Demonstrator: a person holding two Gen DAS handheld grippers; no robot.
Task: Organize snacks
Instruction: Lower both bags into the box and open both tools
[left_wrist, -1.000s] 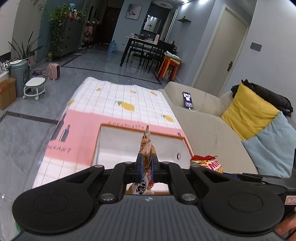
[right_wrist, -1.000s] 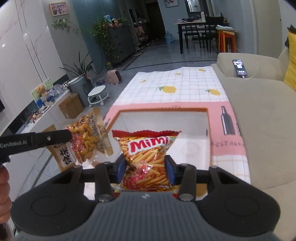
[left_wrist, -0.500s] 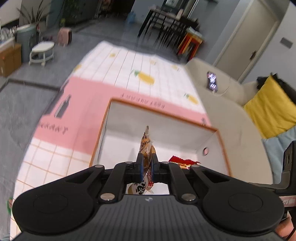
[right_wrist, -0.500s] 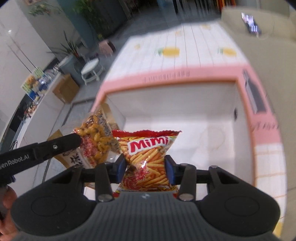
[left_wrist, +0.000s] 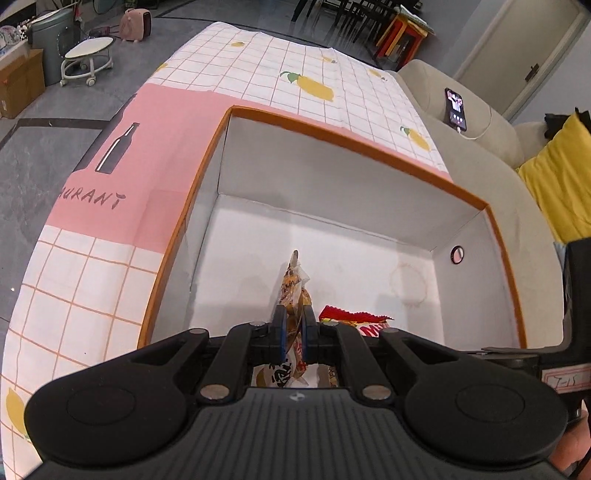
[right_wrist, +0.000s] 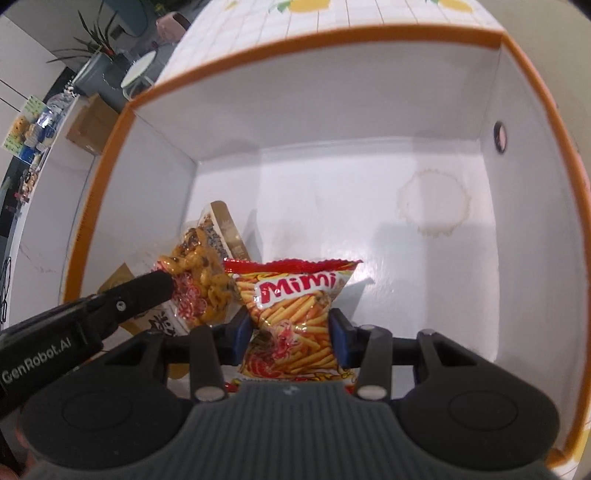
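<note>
Two grippers reach into the orange-rimmed box (right_wrist: 491, 40): left gripper (left_wrist: 294, 326) jaws pinch the clear snack packet (right_wrist: 199, 273); right gripper (right_wrist: 291, 334) jaws clamp the Mimi bag (right_wrist: 295, 306).

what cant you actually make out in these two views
- Bottom of the Mimi bag: right wrist view, hidden behind the right gripper body.
- Whether either bag touches the box floor: undecidable in both views.
- Clear snack bag: left wrist view shows it edge-on in the left gripper, label unreadable.
- Box near wall: cut off by the gripper bodies in both views.
- Phone screen: too small.
</note>
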